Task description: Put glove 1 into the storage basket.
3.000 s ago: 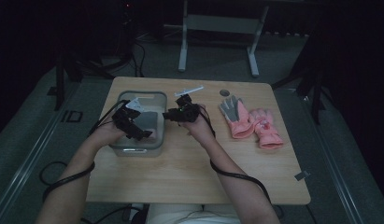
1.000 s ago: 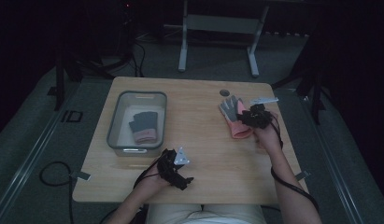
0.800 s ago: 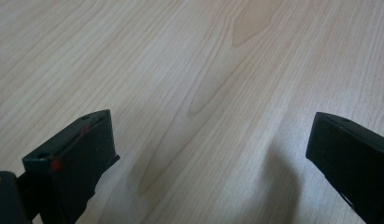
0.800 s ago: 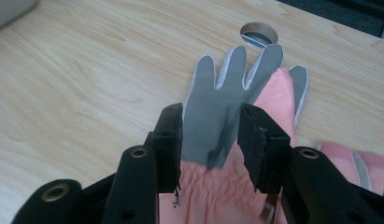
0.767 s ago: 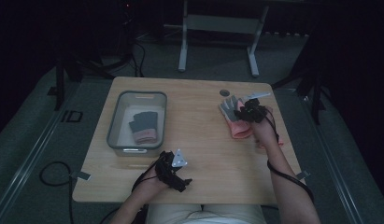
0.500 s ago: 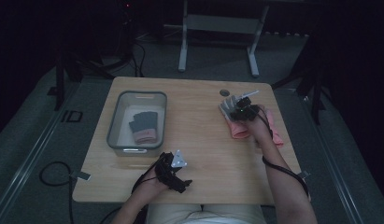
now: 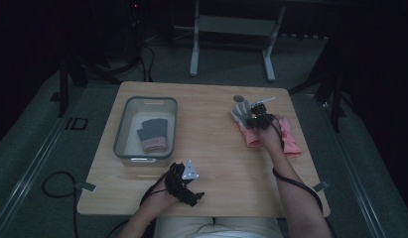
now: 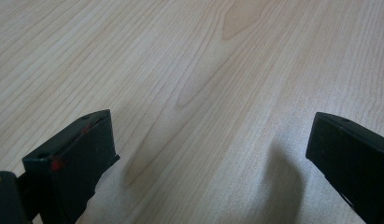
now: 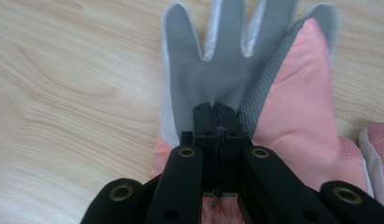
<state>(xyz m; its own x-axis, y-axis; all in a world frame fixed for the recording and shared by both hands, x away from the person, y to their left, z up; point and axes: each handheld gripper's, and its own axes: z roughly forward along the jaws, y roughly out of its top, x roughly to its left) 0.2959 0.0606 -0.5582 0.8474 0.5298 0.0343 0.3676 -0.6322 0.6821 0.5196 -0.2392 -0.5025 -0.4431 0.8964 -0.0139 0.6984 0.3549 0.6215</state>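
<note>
Right gripper view: the right tool (image 9: pixel 216 122) pinches the grey glove (image 9: pixel 227 70) atop a pink glove (image 9: pixel 297 116); next, probably lifting toward the bin (image 7: pixel 123 131). Left tool (image 8: pixel 213 154) rests wide on the tabletop (image 8: pixel 189 60).

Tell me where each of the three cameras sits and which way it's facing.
High view: above the person's side, looking forward and down at the table; both forearms enter from below.
Left gripper view: on the left gripper, aimed at bare wood between open jaws.
Right gripper view: on the right gripper, jaws shut on the grey glove.
Shared: high and right gripper views both show the grey glove.
</note>
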